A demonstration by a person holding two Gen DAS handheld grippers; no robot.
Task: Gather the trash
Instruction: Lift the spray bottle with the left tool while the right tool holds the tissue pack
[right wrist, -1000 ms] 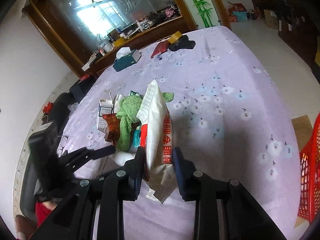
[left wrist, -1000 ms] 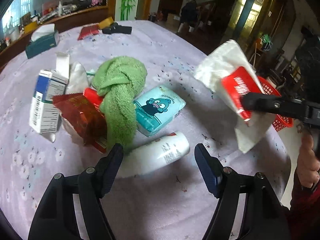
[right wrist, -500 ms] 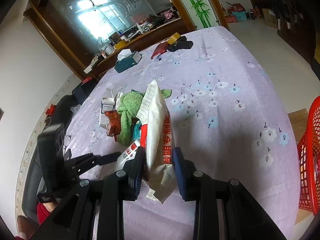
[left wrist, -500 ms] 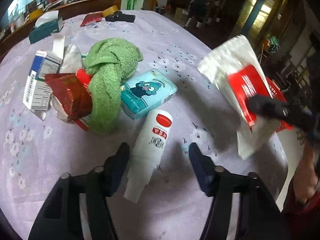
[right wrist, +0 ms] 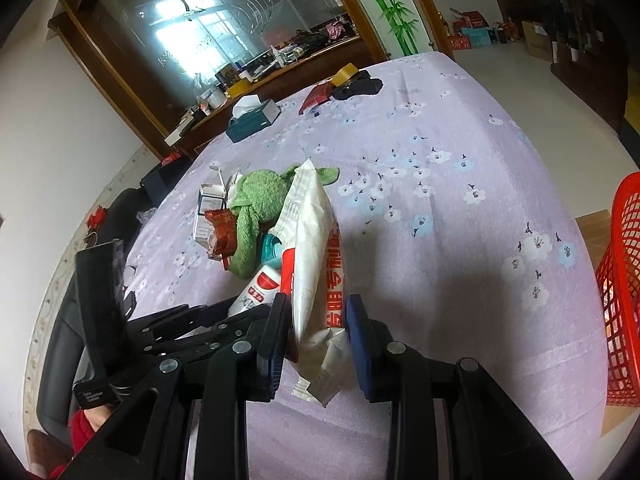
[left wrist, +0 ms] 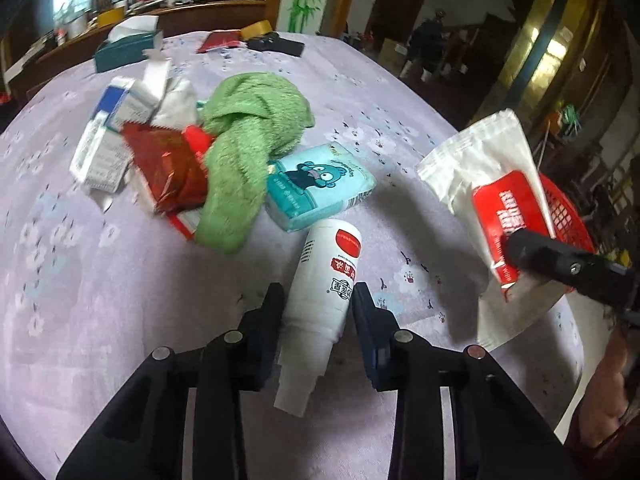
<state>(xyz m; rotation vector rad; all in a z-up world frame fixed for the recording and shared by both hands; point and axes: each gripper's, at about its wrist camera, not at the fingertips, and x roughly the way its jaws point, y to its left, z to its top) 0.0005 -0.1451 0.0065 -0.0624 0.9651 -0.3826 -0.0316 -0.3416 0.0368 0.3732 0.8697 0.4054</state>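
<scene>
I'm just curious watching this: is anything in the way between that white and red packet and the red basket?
Nothing visible blocks it. The white and red packet hangs in the right gripper above bare tablecloth; the red basket sits past the table's edge.

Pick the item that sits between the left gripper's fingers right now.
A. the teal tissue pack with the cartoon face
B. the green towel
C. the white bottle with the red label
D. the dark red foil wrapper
C: in the left wrist view the white bottle lies between the left gripper's two fingers, which have just been closing and now press its sides, while the towel, tissue pack and wrapper lie farther up the table.
</scene>
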